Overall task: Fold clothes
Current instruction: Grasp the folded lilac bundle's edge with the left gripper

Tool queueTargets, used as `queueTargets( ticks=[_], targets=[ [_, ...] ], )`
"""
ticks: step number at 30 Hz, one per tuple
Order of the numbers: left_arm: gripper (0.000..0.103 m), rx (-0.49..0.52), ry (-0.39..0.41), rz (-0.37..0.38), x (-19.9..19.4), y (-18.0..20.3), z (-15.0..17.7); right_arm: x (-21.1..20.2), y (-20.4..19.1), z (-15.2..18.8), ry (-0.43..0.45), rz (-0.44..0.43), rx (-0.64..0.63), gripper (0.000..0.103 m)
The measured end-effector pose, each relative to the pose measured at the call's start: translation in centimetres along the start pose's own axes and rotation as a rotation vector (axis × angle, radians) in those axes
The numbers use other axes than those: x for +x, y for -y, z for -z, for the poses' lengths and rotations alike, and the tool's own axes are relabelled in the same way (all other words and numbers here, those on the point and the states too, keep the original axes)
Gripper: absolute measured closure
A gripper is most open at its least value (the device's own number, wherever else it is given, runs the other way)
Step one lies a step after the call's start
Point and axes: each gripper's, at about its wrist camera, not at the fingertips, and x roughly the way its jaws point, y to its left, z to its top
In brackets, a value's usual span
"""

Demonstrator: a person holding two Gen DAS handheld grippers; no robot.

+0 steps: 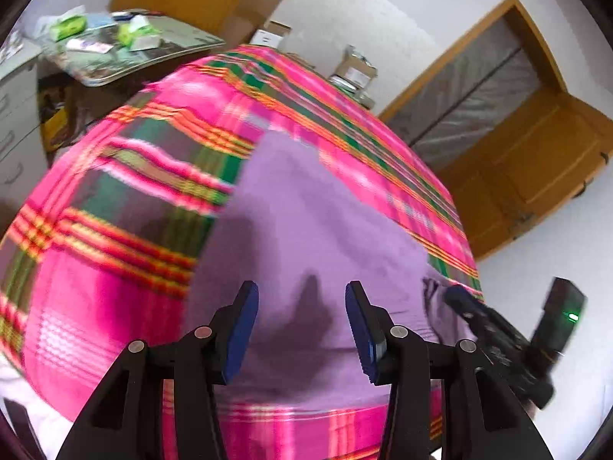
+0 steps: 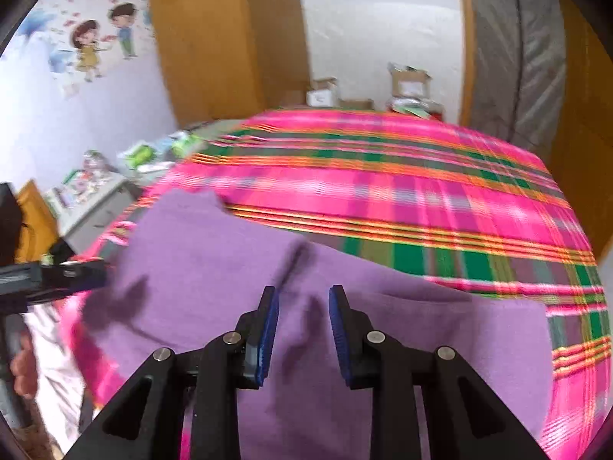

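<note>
A purple garment lies spread flat on a bed covered by a pink, green and orange plaid sheet. My left gripper hovers open above the garment's near part, nothing between its blue pads. In the right wrist view the same purple garment fills the foreground, with a fold line running across it. My right gripper is open just over that cloth and holds nothing. The right gripper shows at the garment's right edge in the left wrist view; the left gripper enters from the left in the right wrist view.
A cluttered table and drawers stand left of the bed. Cardboard boxes sit beyond the far edge. A wooden door and wardrobe line the walls. A hand grips the left tool.
</note>
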Motion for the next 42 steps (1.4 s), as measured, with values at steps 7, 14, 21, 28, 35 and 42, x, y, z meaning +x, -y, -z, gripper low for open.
queueTargets(
  ticks=[7,14,21,28,35,42],
  targets=[
    [0.055,-0.053,0.017,-0.031,-1.6,-2.9,1.0,-0.2,-5.9,1.0,-0.004,-0.105,-0.156,0.075],
    [0.053,-0.063,-0.014,-0.014,-2.0,-4.7,2.8,1.6,-9.2,3.6,-0.104,-0.08,-0.269,0.075],
    [0.053,-0.036,-0.018,-0.006,-2.4,-5.1,3.5,0.7,-9.6,5.1,-0.117,-0.055,-0.295,0.075],
    [0.053,-0.026,-0.019,-0.028,-3.1,-6.0,3.1,-0.7,-11.1,3.6,-0.059,-0.088,-0.296,0.075],
    [0.053,-0.043,0.003,-0.044,-4.1,-7.3,1.6,1.3,-15.9,2.5,-0.038,-0.203,-0.381,0.075],
    [0.053,-0.034,0.001,-0.014,-2.3,-7.3,-2.8,3.7,-19.9,2.9,-0.06,-0.261,-0.44,0.056]
  ],
)
